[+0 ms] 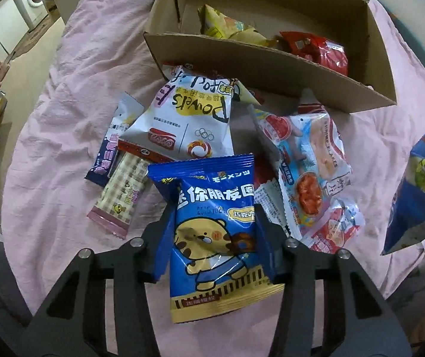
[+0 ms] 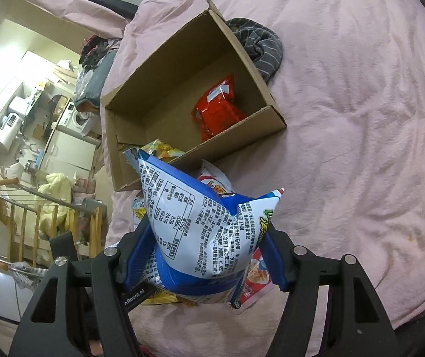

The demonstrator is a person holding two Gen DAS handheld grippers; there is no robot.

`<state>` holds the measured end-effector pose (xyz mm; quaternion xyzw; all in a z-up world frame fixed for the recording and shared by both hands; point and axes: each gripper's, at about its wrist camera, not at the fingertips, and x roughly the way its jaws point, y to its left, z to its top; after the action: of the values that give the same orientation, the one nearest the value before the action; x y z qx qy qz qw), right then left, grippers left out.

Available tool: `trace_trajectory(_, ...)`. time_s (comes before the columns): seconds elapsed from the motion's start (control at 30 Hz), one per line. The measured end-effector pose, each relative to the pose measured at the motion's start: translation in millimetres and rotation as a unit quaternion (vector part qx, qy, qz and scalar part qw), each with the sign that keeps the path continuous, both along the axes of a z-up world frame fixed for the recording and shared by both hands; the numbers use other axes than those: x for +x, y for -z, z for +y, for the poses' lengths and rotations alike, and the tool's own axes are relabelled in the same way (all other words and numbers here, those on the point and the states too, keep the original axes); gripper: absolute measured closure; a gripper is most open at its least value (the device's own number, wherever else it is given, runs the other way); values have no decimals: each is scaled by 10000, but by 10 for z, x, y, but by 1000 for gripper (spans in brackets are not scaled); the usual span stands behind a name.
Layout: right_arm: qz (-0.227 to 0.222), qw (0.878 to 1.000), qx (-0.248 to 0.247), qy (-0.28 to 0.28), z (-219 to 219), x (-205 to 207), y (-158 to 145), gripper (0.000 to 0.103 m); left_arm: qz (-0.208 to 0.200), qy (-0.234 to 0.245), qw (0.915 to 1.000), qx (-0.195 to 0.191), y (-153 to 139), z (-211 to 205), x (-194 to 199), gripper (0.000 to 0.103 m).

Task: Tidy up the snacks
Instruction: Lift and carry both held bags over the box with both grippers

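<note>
Right now your left gripper [image 1: 214,208] is clamped on a blue packet [image 1: 215,232] with a cartoon tiger, its long axis running along the fingers, just above the snack pile [image 1: 200,125] on the pink sheet [image 1: 57,119]. The box [image 1: 272,68] lies straight beyond, its near wall just past the pile. Your right gripper [image 2: 209,244] holds a puffy blue-and-white bag [image 2: 200,226], and the box sits far and slightly left of it. It looks nearer to your left.
</note>
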<state>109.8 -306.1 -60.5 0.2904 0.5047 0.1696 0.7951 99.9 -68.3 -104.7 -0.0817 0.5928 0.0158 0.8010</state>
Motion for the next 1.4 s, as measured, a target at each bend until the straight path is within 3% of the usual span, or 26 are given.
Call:
trace_trajectory(0.27,-79,10000,22,8,6,16,-41,34,-103,36,9999,-110,-181,130,-68,64)
trace_trajectory(0.57,-327,9995,48,-17,19,-21,-140,34,-889,110,9959,150,-731,265,-147,64)
trace_trajectory(0.9,-1457,9893,-19,-45,33,-59,-590,34,-1933,105,9804,375,-1372,478,136,64)
trace_trajectory(1.1,-1595,9871,-138,32,33,151,-671,35,-2147,191,9755,448,-1505,543,365,64)
trace_trajectory(1.4,-1468,9885,277,244,28,340,-780,35,-2211,336,9736,458,-1515,574,676,64)
